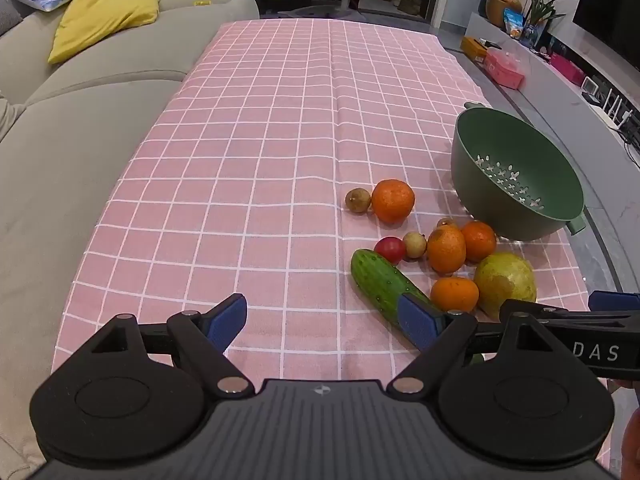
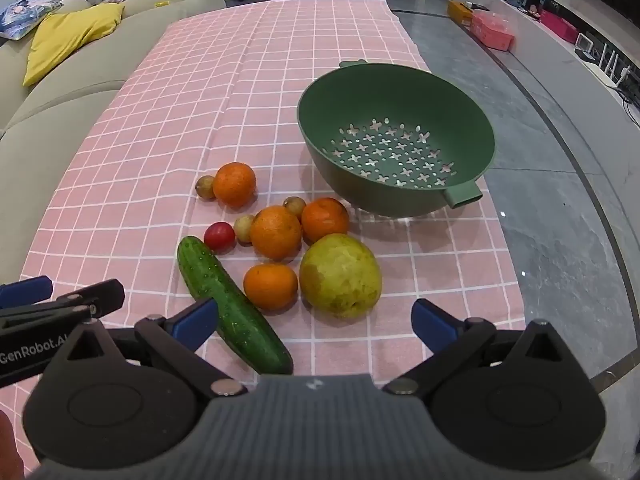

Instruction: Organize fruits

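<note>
The left gripper (image 1: 323,322) has a ribbed dark grey body with a small white emblem at its 12 o'clock edge. Two black round housings flank the body at 9 and 3 o'clock. Black link arms with silver pivot screws carry blue-padded fingers (image 1: 226,320). The right gripper (image 2: 316,324) is built the same way: ribbed grey body, black housings, silver screws, blue pads (image 2: 434,326). White lettering marks each unit's black side.
</note>
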